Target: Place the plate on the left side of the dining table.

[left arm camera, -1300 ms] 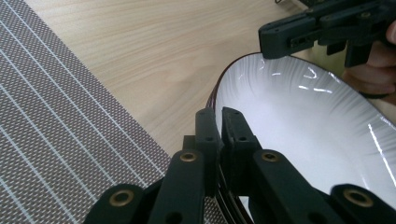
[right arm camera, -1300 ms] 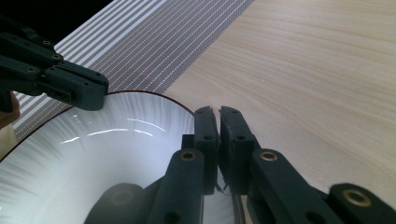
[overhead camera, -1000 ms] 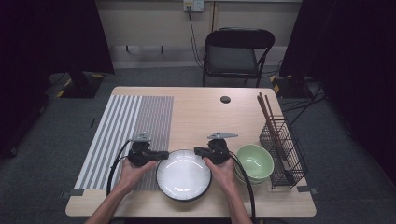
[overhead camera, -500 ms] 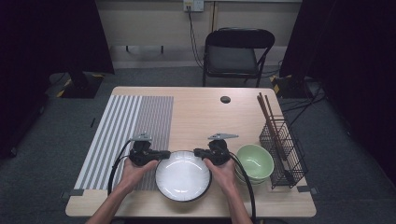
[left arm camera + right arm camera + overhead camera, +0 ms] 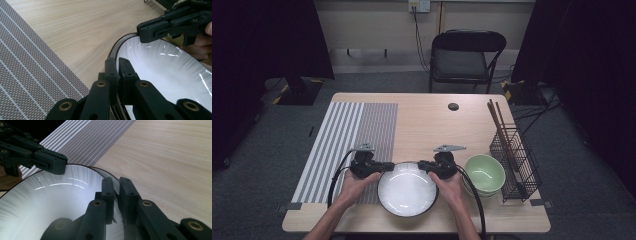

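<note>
A white plate (image 5: pixel 407 189) with a dark rim sits near the table's front edge, held from both sides. My left gripper (image 5: pixel 387 165) is shut on the plate's left rim; in the left gripper view its jaws (image 5: pixel 117 65) pinch the rim of the plate (image 5: pixel 165 72). My right gripper (image 5: pixel 425 165) is shut on the right rim; in the right gripper view its jaws (image 5: pixel 115 185) clamp the edge of the plate (image 5: pixel 50 205). Each gripper view shows the other gripper on the far rim.
A green bowl (image 5: pixel 484 172) stands right of the plate, close to my right hand. A black wire rack (image 5: pixel 512 160) with chopsticks (image 5: pixel 498 125) sits at the right edge. A striped placemat (image 5: pixel 347 145) covers the table's left part. A chair (image 5: pixel 464 57) stands beyond the table.
The plate and both grippers have shifted slightly toward the near edge; the grips on the rim are unchanged.
</note>
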Motion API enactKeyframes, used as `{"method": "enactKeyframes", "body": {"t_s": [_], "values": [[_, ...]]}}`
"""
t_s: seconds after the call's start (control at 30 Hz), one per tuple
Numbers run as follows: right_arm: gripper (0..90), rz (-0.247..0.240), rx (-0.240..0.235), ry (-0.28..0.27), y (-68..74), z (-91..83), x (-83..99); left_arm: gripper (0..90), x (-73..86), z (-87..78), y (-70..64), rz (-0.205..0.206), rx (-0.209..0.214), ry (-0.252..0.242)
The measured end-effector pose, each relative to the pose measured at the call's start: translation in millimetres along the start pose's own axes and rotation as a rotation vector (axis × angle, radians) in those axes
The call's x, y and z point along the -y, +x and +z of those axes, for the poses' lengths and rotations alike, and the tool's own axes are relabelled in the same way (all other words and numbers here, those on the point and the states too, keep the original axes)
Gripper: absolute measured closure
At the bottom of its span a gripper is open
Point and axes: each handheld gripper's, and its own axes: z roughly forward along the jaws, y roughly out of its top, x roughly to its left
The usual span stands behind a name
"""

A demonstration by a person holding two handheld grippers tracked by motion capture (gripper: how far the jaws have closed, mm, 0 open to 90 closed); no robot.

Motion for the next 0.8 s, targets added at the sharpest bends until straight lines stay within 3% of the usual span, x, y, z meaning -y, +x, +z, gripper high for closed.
{"method": "enactKeyframes", "body": {"t_s": [0.23, 0.53, 0.8], "values": [[77.5, -0.006, -0.008, -0.003, 1.2, 0.0, 1.7, 86.9, -0.6, -0.3, 1.4, -0.022, 0.007, -0.006], [74.2, -0.021, -0.023, 0.005, 1.8, 0.7, 5.6, 87.3, -2.4, -6.4, 3.7, -0.011, -0.002, -0.021], [76.9, -0.021, -0.022, 0.011, 1.1, 0.0, 5.4, 87.6, -5.4, -14.0, 5.9, -0.001, -0.031, -0.043]]}}
